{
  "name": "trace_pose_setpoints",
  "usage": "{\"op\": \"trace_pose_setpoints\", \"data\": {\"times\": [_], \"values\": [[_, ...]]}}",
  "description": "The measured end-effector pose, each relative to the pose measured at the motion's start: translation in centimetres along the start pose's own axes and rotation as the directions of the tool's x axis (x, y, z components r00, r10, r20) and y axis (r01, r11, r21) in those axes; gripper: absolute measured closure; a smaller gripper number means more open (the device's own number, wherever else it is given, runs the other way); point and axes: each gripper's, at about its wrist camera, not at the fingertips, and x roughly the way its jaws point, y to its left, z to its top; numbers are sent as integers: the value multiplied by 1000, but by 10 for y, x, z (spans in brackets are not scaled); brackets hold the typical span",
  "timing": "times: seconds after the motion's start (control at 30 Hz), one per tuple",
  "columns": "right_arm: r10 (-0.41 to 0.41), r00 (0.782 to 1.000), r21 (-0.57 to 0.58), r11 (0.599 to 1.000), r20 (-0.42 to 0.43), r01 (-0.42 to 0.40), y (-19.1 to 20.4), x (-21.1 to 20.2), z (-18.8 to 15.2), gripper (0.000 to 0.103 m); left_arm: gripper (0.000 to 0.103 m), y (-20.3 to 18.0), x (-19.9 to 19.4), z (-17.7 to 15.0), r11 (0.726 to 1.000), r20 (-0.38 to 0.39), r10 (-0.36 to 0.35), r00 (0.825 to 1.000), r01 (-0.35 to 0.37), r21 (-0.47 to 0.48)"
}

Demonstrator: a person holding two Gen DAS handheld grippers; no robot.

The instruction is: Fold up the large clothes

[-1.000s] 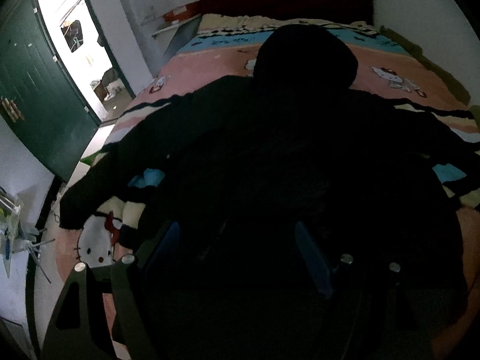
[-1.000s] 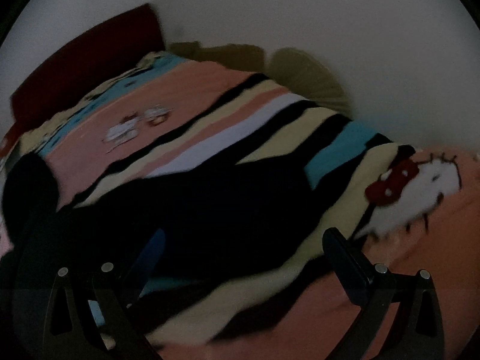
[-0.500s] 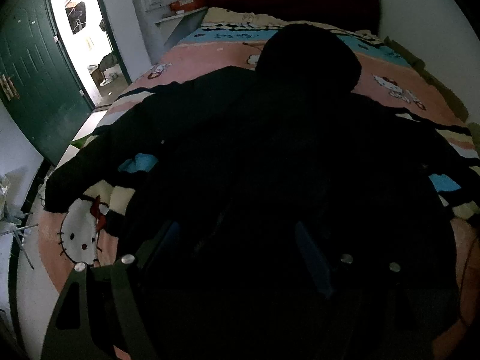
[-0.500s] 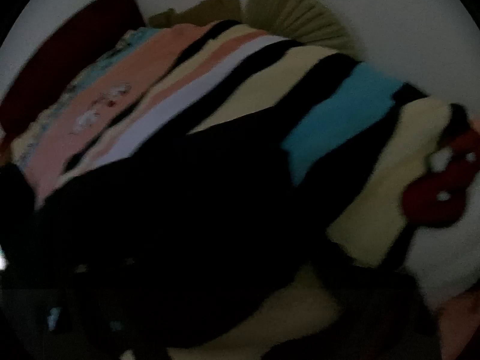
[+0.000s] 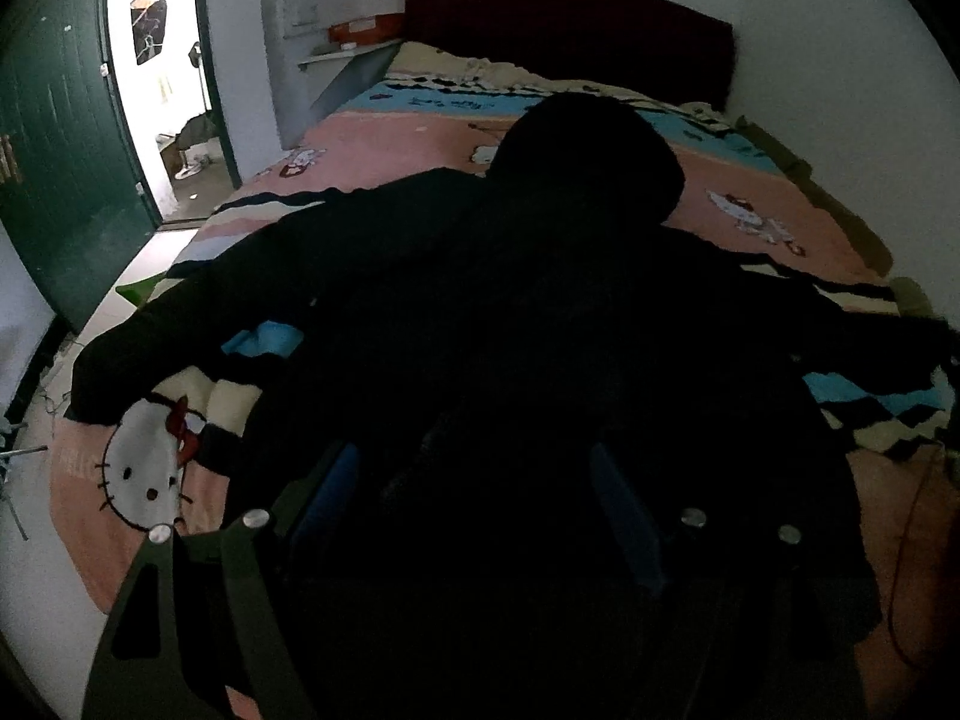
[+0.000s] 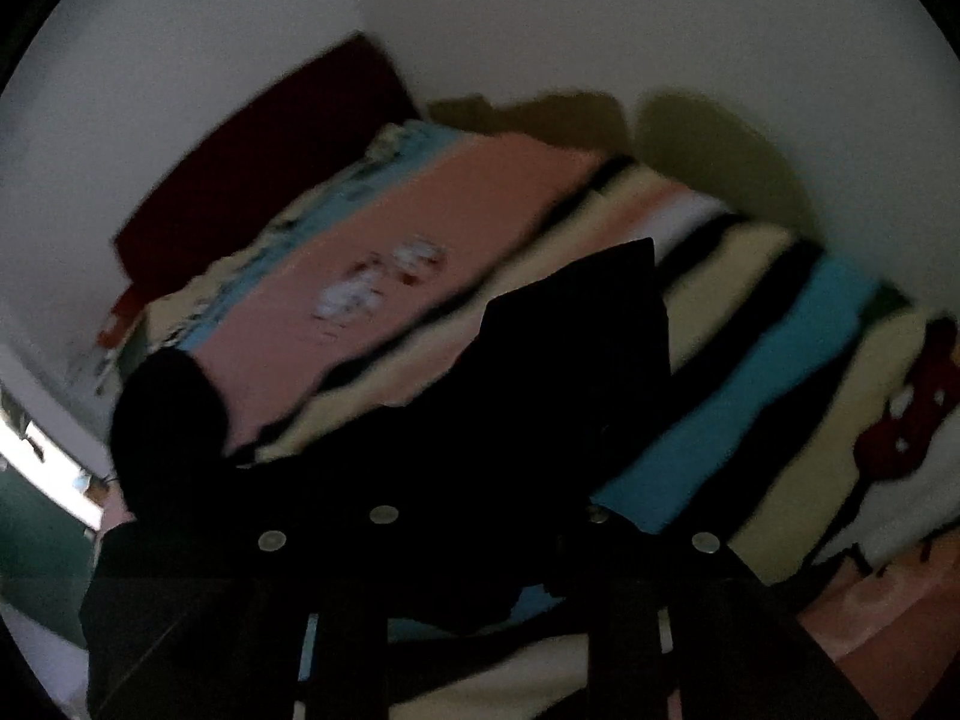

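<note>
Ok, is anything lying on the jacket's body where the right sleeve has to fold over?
Nothing visible. The right gripper has just been closing, its jaws with the sleeve between them; the black jacket lies bare across the bed, though it is very dark.

- A bed [image 5: 420, 138] fills most of the room ahead of the tongs, spread with a pink, cream, black and blue blanket [image 5: 384, 150] printed with cartoon cats.
- A dark red headboard [image 5: 570, 30] stands at the far end, against a plain white wall [image 5: 810, 60].
- Ahead and to the left of the left tongs, a green door [image 5: 54, 180] stands open onto a bright doorway [image 5: 162, 72], the main source of light; the room itself is dim.
- A small shelf [image 5: 348, 51] with an orange box [image 5: 366, 30] sits left of the headboard.
- Olive-green bedding [image 6: 708, 138] lies bunched along the wall beyond the right tongs.
</note>
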Motion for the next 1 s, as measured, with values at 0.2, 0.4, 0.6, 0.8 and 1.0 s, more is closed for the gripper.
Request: {"op": "trace_pose_setpoints", "data": {"times": [0.2, 0.4, 0.6, 0.8, 1.0], "values": [[86, 995, -131, 988, 52, -78, 88, -46, 16, 79, 24, 27, -20, -7, 999, 36, -34, 999, 35, -33], [159, 985, -249, 959, 67, -138, 193, -79, 15, 79, 24, 63, -32, -11, 995, 57, -75, 996, 79, -63], [217, 975, -365, 912, 43, -187, 307, -90, -11, 79, 24, 110, -31, -18, 985, 75, -98, 992, 108, -132], [256, 967, -448, 862, -15, -235, 389, -68, -62, 79, 24, 155, -25, -23, 980, 85, -47, 995, 62, -189], [264, 960, -513, 814, -91, -273, 449, -40, -131, 80, 24, 186, -16, -28, 972, 86, -36, 996, 54, -227]]}}
